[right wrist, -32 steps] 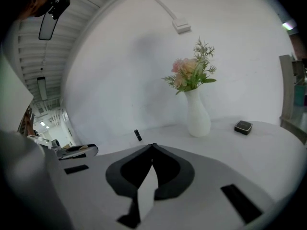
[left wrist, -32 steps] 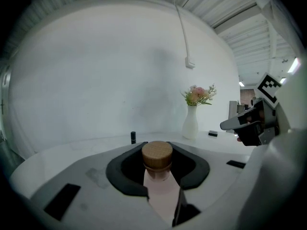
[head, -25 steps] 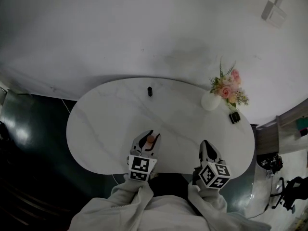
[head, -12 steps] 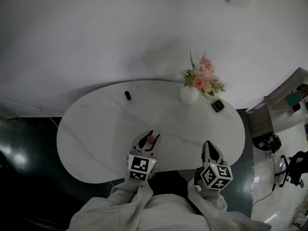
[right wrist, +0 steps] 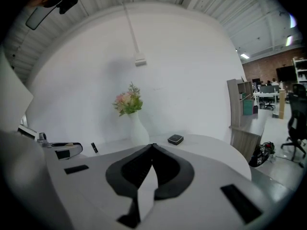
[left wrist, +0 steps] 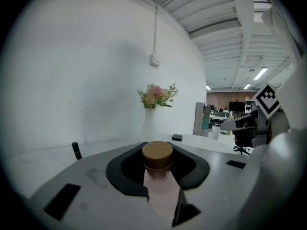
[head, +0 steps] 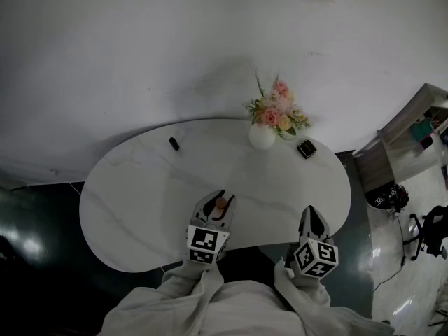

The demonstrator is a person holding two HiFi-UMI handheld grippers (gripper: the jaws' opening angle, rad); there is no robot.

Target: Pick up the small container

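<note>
A small pale pink container with a round wooden lid [left wrist: 157,155] sits between the jaws of my left gripper [head: 218,205], which is shut on it and holds it above the near edge of the white table [head: 140,187]. In the head view the container [head: 220,203] shows as a small brown-pink spot between the fingers. My right gripper [head: 313,220] is at the table's near right edge. Its jaws meet at the tips and hold nothing [right wrist: 152,146].
A white vase of pink flowers [head: 264,133] stands at the table's far edge, with a small dark square box [head: 306,148] to its right. A small black cylinder [head: 173,143] stands at the far left. A shelf unit [head: 413,135] and a chair [head: 430,233] are on the right.
The head view has swung: the table, vase and black cylinder have shifted leftward in the picture. Both grippers keep their places, and the container stays in the left one.
</note>
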